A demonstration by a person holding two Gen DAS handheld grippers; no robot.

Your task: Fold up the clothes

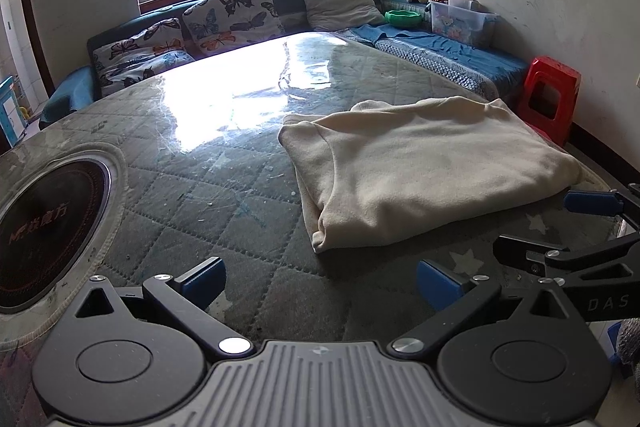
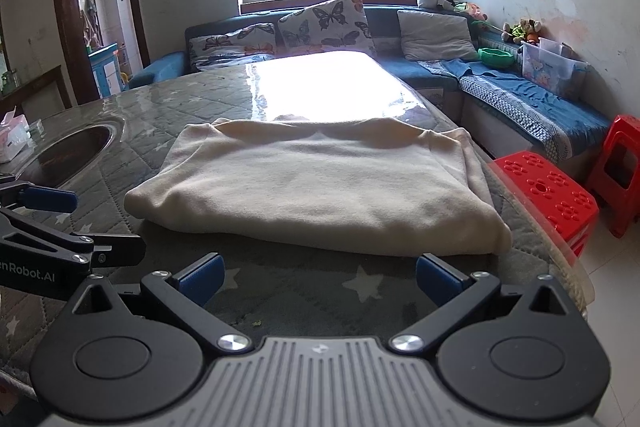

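A cream garment lies folded into a flat rectangle on the quilted grey table cover, right of centre in the left wrist view. My left gripper is open over the cover, short of the garment's near left corner, holding nothing. The right wrist view has the same cream garment straight ahead. My right gripper is open just before its near folded edge, with nothing between the fingers. Each gripper shows at the edge of the other's view: the right one, the left one.
A round black hotplate is set into the table at the left. Red plastic stools stand by the table's right edge. A blue sofa with butterfly cushions runs behind. A tissue pack lies at the far left.
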